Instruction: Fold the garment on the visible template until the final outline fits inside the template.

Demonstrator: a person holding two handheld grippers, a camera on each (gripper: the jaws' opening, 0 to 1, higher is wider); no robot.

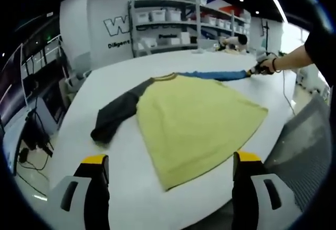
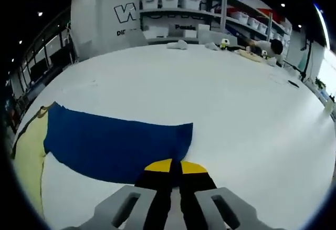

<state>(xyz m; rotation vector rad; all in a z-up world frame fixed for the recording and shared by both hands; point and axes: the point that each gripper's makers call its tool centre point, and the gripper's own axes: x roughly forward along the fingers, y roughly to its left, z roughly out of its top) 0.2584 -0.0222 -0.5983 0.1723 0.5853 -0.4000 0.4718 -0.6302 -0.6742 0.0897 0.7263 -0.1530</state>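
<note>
A yellow shirt (image 1: 194,119) lies flat on the white table (image 1: 131,198), with a dark grey sleeve (image 1: 118,114) at its left and a blue sleeve (image 1: 218,74) stretched out to the far right. My left gripper (image 1: 170,160) hangs open over the table's near edge, its jaws wide apart on either side of the shirt's hem. A person's hand holds my right gripper (image 1: 256,71) at the blue sleeve's end. In the right gripper view, that right gripper (image 2: 172,166) is shut on the cuff edge of the blue sleeve (image 2: 115,143), and the yellow body (image 2: 29,161) shows at the left.
Shelves with white bins (image 1: 173,22) line the back wall. Small items and a person (image 2: 265,46) are at the table's far side. A grey panel (image 1: 310,146) stands beside the table at the right. Cables and equipment (image 1: 31,135) sit on the floor at the left.
</note>
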